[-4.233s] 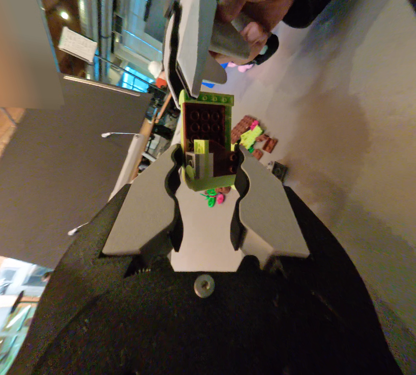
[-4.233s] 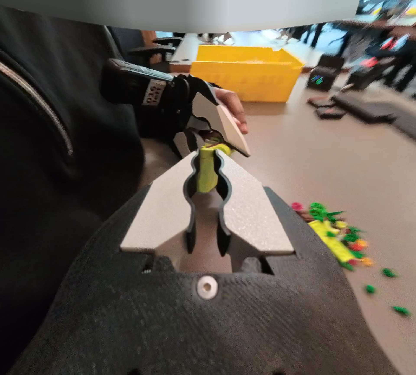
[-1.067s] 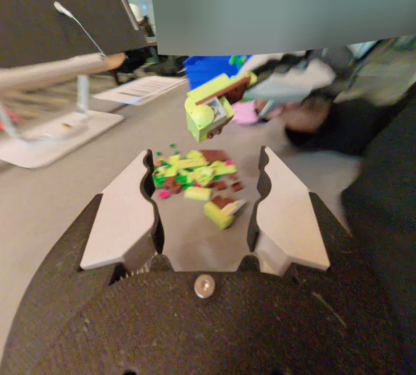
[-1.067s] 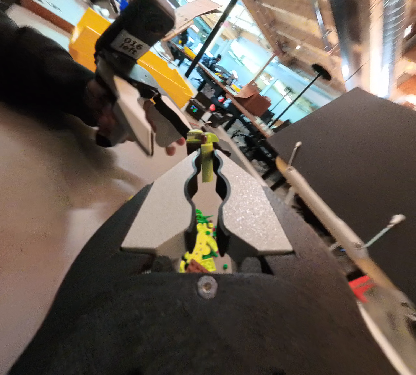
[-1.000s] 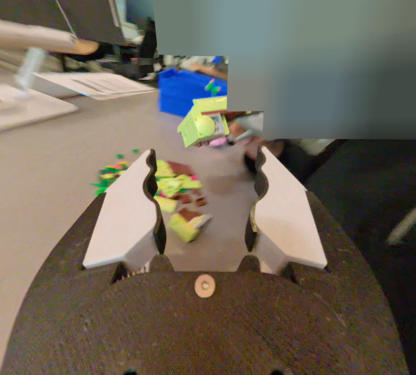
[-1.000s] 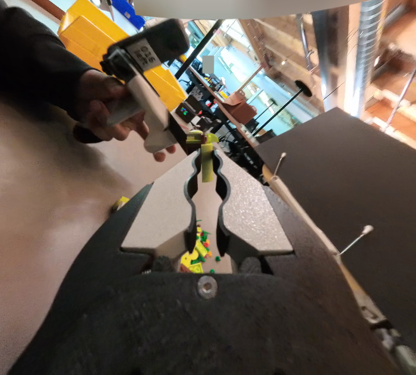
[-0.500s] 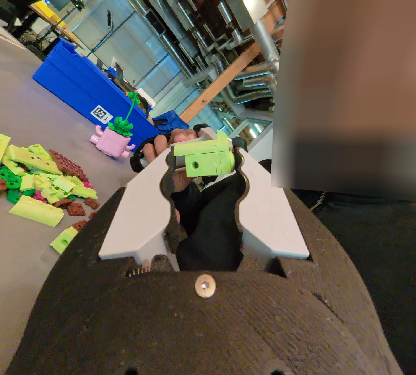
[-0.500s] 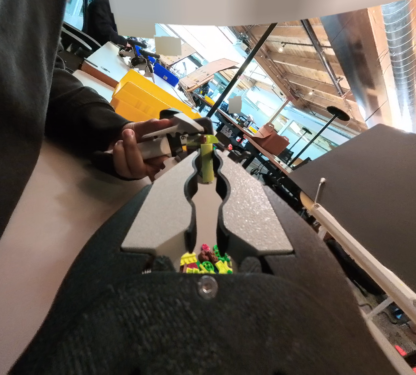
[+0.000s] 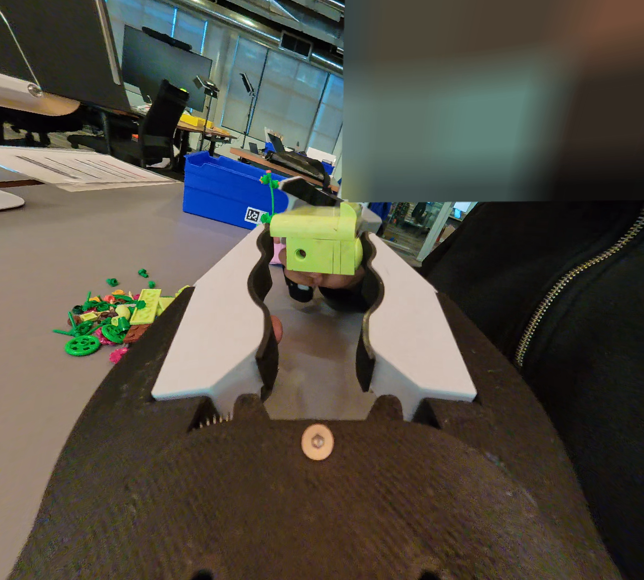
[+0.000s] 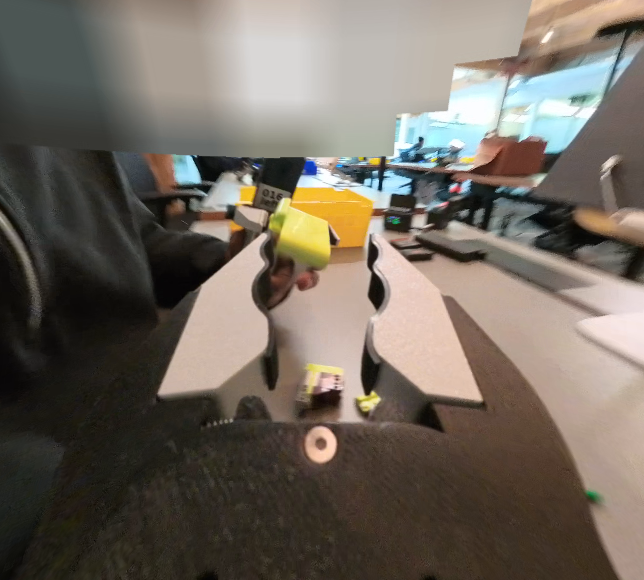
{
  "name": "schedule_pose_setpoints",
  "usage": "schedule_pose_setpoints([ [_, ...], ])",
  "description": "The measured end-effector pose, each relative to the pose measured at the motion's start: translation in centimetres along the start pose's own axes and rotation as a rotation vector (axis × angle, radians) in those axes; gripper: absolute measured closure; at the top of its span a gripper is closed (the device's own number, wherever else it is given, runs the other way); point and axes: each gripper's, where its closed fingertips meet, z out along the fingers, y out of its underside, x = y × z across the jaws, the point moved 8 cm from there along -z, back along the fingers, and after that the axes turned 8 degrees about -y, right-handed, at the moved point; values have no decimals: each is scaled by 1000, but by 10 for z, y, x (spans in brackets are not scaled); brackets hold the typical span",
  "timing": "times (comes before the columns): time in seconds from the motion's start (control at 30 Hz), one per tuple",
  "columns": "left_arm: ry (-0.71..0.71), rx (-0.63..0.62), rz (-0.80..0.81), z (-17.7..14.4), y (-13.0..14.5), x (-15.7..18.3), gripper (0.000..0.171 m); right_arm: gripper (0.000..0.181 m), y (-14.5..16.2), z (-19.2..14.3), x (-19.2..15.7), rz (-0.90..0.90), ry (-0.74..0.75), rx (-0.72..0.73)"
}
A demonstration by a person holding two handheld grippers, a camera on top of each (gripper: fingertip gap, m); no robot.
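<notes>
A lime-green brick assembly (image 9: 320, 253) sits between the tips of my left gripper (image 9: 315, 237), which is shut on it and holds it above the grey table (image 9: 87, 249). In the right wrist view the same assembly (image 10: 303, 239) shows in the left gripper (image 10: 251, 218), just off my right gripper's left fingertip. My right gripper (image 10: 317, 241) is open and empty, its jaws wide apart. One of its fingers (image 9: 306, 192) and the hand holding it (image 9: 313, 281) show behind the assembly in the left wrist view.
A pile of loose lime, green, brown and pink bricks (image 9: 104, 315) lies on the table to the left. A blue bin (image 9: 223, 187) stands behind. A small lime and brown build (image 10: 320, 385) and a lime piece (image 10: 367, 401) lie near the right gripper. A yellow bin (image 10: 341, 214) stands farther back. A person's black jacket (image 9: 557, 319) is close. My left and right fingertips are right by each other. The left tips stand about 12 cm off the lime piece (image 10: 367, 401).
My left gripper, open a second ago, has shut on the lime assembly. My right gripper, which was shut on it, has opened and let go. Both views have swung down towards the table.
</notes>
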Motion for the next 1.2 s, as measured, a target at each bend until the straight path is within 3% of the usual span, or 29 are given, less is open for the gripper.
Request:
schedule_pose_setpoints([
  [0.1,-13,-22,29,1,3,0,124,133,0,-4,9,294,-112,70],
  [0.2,-13,-29,41,2,4,1,124,135,7,-3,12,410,-169,19],
  [0.4,12,-13,29,2,3,3,125,127,25,10,2,383,-190,-169],
  [0.7,62,21,-15,1,4,5,125,142,22,12,-4,406,-271,-148],
  [0.83,29,-75,60,0,9,2,123,143,12,3,3,415,-258,-113],
  [0.9,24,-131,90,0,13,2,106,143,11,-1,5,416,-246,-138],
  [0.97,34,-176,100,2,16,3,101,144,12,-1,5,415,-250,-180],
  [1.07,33,-222,118,6,24,5,99,153,15,0,2,405,-269,-220],
  [1.1,28,-235,131,8,26,6,100,181,14,-1,1,399,-292,-209],
  [1.2,1,-259,169,10,29,7,114,181,12,-3,4,427,-294,-152],
])
